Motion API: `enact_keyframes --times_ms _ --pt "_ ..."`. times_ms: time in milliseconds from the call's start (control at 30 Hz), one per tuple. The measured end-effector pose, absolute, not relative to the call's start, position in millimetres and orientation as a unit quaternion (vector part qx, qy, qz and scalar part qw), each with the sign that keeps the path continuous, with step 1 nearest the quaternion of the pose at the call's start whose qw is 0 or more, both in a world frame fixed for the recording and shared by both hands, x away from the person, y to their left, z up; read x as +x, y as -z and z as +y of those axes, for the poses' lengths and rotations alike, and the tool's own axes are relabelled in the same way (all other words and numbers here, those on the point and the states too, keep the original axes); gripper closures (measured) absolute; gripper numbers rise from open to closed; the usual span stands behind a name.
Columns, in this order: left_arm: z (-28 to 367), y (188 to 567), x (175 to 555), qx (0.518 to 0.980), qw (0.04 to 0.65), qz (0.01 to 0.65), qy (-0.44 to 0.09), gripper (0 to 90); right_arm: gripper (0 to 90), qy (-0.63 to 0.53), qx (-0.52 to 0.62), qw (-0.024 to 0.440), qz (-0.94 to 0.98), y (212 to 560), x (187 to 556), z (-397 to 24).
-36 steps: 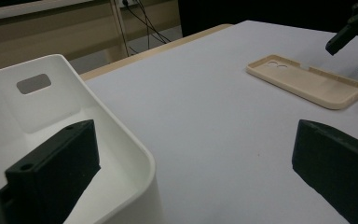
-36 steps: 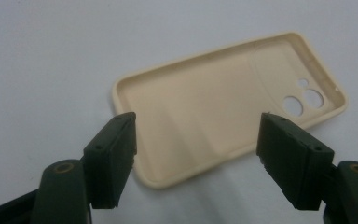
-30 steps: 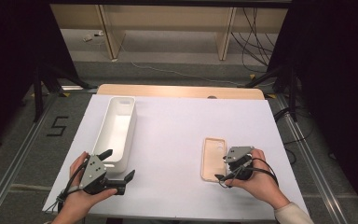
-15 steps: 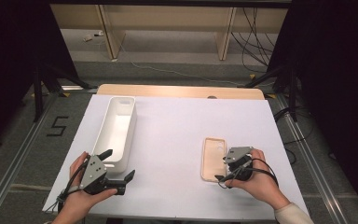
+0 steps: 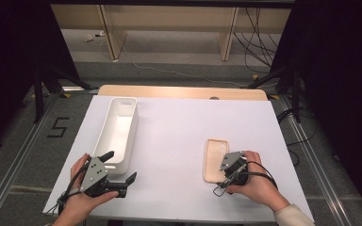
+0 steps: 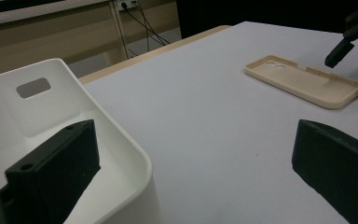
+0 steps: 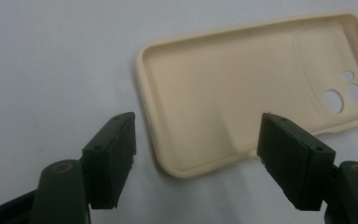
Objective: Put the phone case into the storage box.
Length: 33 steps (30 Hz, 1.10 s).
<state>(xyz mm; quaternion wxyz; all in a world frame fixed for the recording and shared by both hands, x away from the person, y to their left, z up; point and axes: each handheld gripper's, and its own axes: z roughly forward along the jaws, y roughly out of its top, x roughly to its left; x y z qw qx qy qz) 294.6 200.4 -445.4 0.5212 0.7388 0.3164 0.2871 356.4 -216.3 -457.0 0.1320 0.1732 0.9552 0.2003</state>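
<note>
Left gripper (image 5: 118, 175): nearest the person, at the worktop's near left; jaws wide apart with nothing between them, one jaw over the near end of the white bin (image 5: 118, 129), the other over bare worktop.
Right gripper (image 5: 226, 179): at the near right, jaws spread wide and empty, poised on either side of the near end of the phone case (image 5: 215, 160); the pads are not pressing on it.
Phone case: beige, lying flat with its hollow side up on the worktop (image 5: 179, 136), camera holes at the far end, well apart from the bin.
White bin: long, empty tray on the left, running away from the person.
Done, as I judge: the right gripper is lined up for the pick.
Left to do, as I judge: close on the case, lift it, carry it across and likely set it in the bin.
</note>
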Motion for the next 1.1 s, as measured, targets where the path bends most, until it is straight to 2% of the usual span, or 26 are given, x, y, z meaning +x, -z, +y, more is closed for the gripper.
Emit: enact_keyframes --times_ms 1100 --pt "199.5 445.0 293.7 0.738 0.526 0.314 -0.282 1.0 33.7 -0.065 0.086 0.133 0.985 454.6 373.7 -176.4"
